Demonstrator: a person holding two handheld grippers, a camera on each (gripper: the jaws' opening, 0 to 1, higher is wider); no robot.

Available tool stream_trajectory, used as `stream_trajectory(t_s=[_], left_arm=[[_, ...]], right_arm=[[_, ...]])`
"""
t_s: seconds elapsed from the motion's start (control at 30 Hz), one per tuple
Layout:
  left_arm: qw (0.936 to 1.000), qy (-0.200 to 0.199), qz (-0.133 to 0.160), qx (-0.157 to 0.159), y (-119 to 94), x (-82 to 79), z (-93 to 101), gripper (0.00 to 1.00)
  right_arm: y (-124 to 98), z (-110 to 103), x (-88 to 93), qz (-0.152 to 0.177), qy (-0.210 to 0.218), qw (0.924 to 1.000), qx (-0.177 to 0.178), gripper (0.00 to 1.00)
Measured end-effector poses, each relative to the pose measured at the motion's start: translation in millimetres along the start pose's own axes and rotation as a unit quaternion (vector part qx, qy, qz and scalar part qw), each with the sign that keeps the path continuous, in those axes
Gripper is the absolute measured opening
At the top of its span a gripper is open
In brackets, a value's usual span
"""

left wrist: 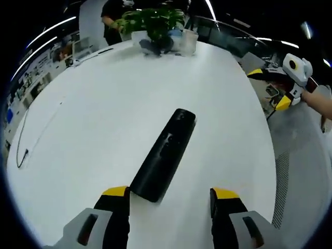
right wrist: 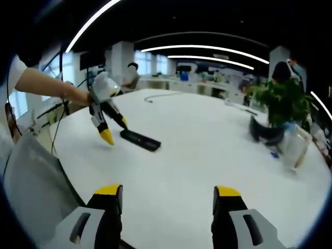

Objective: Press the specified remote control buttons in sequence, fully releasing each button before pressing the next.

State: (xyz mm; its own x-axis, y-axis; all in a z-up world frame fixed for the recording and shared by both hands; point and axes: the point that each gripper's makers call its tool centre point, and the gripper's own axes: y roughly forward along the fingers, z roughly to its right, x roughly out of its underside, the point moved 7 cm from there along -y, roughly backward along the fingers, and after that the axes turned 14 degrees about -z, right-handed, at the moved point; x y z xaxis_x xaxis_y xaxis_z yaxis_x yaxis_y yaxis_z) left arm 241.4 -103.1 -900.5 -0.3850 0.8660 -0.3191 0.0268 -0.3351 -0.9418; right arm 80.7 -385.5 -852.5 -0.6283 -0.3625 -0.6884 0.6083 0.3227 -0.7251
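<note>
I'm hovering my left gripper (left wrist: 168, 199), jaws spread, at the remote's (left wrist: 165, 154) near end, right gripper (right wrist: 168, 199) gaping well back, lining up a press.

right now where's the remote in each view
Left gripper view: the remote lies just below centre, near end between the left gripper jaws.
Right gripper view: left of centre on the table, beside the left gripper.
Shared landmark: the potted plant.

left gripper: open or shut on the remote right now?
Open. In the left gripper view the left gripper has its jaws spread apart, with the remote's near end beside the left jaw, not clamped; it lies flat on the white table.
</note>
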Motion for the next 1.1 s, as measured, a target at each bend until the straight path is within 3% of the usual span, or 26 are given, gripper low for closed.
stream_trajectory(t_s=[0.27,0.47,0.67,0.8,1.1], left_arm=[[0.9993,0.036,-0.007,-0.009,7,-18.6,-3.0,0.5],[0.9957,0.081,-0.035,-0.03,12,-23.9,-9.9,0.4],[0.9944,0.098,-0.035,-0.022,12,-27.3,-9.7,0.37],[0.992,0.119,-0.036,-0.021,12,-27.1,-4.1,0.25],[0.991,0.123,-0.048,-0.024,12,-26.1,-0.3,0.24]], right_arm=[[2,0,2.1,-0.006,-0.002,0.9999,-0.009,0.64],[1,2,2.8,-0.004,0.005,0.9999,-0.012,0.62],[2,3,4.5,-0.006,0.011,0.9997,-0.019,0.58],[2,2,5.0,-0.007,0.011,0.9997,-0.022,0.57],[4,-1,6.1,-0.018,-0.002,0.9994,-0.028,0.54]])
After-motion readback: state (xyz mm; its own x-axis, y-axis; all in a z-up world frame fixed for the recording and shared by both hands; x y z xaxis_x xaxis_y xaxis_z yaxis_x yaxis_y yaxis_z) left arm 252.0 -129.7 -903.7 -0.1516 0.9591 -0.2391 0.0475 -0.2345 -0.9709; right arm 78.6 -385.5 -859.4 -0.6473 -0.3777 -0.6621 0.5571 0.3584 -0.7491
